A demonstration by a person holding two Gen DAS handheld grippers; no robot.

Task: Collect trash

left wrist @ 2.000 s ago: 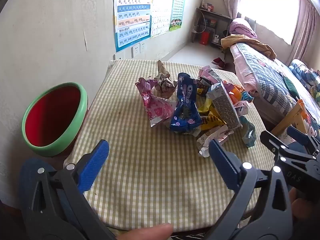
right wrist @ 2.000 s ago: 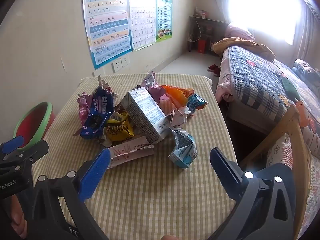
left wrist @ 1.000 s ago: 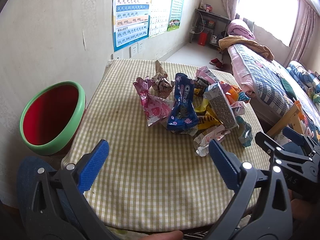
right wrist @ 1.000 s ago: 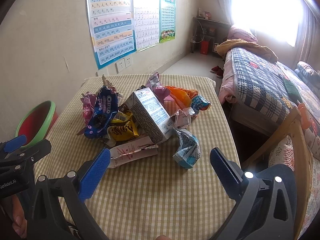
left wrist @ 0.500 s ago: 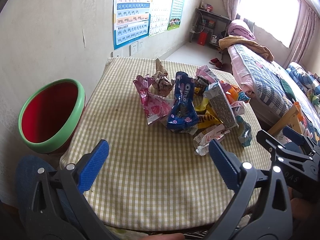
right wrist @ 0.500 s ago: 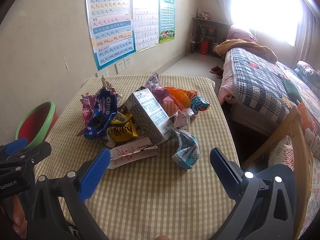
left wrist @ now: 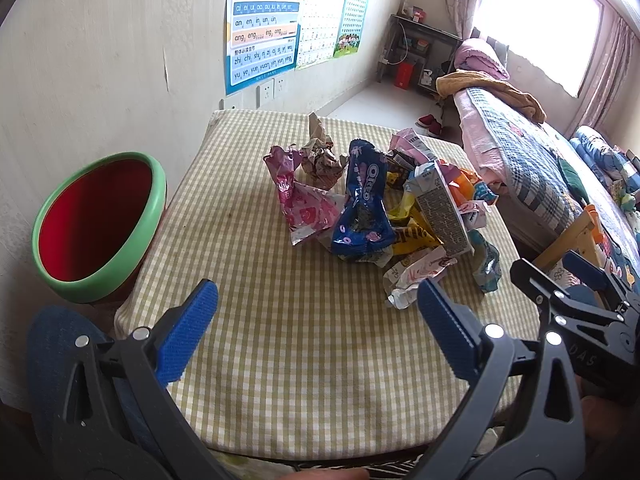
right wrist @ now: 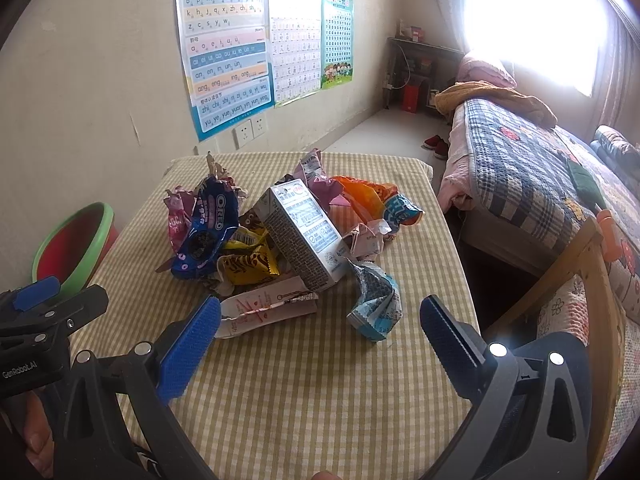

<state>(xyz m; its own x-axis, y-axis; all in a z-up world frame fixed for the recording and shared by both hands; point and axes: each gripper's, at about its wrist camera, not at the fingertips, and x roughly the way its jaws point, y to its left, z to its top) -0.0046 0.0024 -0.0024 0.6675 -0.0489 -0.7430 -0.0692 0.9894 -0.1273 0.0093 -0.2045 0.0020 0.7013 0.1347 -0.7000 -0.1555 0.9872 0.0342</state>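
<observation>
A small table covered with a yellow-and-white checked cloth [left wrist: 304, 344] stands against the wall, and a round bin with red inside and a green rim [left wrist: 98, 224] stands just beside its left edge. The trash lies in one loose heap in the middle of the cloth, toward the far side.

The largest piece is a grey-and-white paper carton [right wrist: 304, 232], box-shaped, which leans tilted on the other pieces. In my judgement it is light but stiffer than the rest, so a grip across its narrow sides is best. Next is a crumpled blue Oreo foil wrapper [left wrist: 364, 208], then a pink plastic bag [left wrist: 304, 204], a yellow snack wrapper [right wrist: 246, 264], a flat white-and-pink paper sachet [right wrist: 268, 306] and a small crushed light-blue packet [right wrist: 374, 304]. These all look very light, soft and a little slippery; a raised fold or a crumpled edge seems the good place to pinch, because a flat face may slide away.

The left gripper [left wrist: 318, 330] and the right gripper [right wrist: 320, 338] both stand wide apart and hold nothing, above the near part of the cloth, short of the heap. The sachet and the blue packet lie nearest to the right gripper.
</observation>
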